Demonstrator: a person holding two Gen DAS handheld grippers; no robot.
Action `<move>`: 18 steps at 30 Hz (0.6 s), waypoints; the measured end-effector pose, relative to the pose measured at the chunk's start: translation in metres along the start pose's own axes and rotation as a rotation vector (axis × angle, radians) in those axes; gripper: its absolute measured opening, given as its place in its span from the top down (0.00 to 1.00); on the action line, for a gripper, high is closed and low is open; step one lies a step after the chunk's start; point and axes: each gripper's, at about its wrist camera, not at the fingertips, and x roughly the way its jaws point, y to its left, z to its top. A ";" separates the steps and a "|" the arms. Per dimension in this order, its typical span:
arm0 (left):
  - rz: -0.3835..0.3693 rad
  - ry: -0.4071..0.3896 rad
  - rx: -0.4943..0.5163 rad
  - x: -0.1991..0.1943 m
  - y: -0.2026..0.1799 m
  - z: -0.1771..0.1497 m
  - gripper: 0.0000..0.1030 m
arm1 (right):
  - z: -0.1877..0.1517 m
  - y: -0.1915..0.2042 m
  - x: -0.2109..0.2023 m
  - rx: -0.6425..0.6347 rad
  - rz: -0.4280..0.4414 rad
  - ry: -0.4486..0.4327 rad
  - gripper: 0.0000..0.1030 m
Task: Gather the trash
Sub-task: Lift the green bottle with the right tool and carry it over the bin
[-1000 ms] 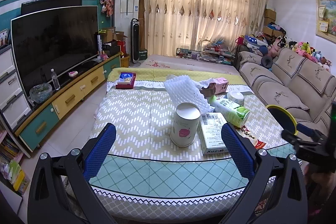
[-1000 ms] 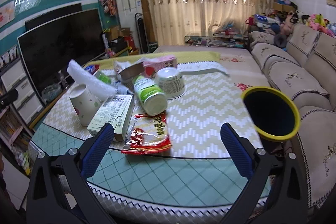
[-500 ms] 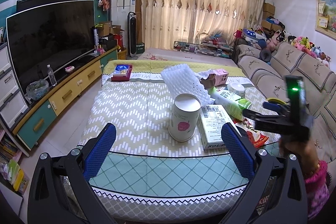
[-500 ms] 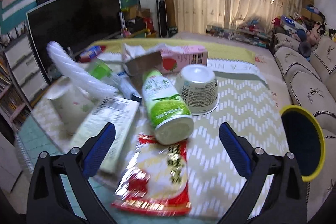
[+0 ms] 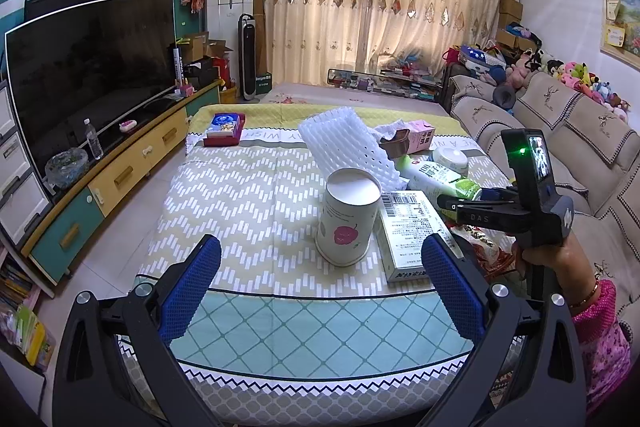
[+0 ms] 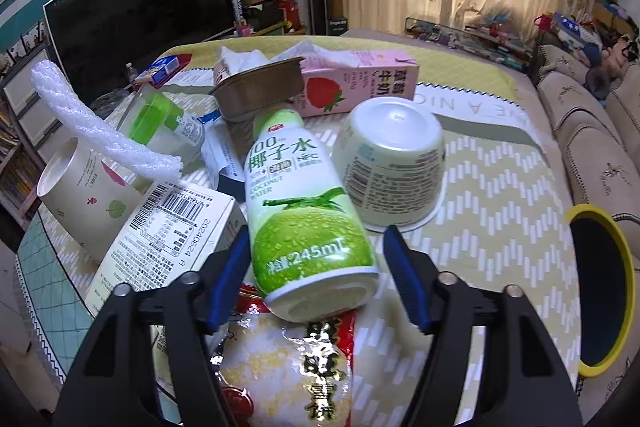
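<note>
Right wrist view, right gripper [image 6: 316,281] level, jaws narrowed astride coconut water bottle [image 6: 304,215], left gripper [image 5: 320,283] wide.

A home living room: large black flat-screen television [image 5: 88,67] on a teal-and-yellow drawer cabinet [image 5: 120,179], beige fabric sofa [image 5: 580,139] with plush toys [image 5: 576,77], cream floor-length curtains [image 5: 372,15], cloth-covered low table [image 5: 248,211].

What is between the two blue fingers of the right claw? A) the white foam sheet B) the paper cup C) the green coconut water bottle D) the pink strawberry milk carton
C: in the right wrist view the coconut water bottle lies on its side with its base between the open fingers of the right claw, while the strawberry milk carton, paper cup and foam sheet sit farther off.
</note>
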 end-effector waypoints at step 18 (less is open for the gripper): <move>-0.004 -0.004 0.007 -0.001 -0.003 -0.002 0.04 | 0.013 0.003 -0.086 0.014 0.066 -0.222 0.52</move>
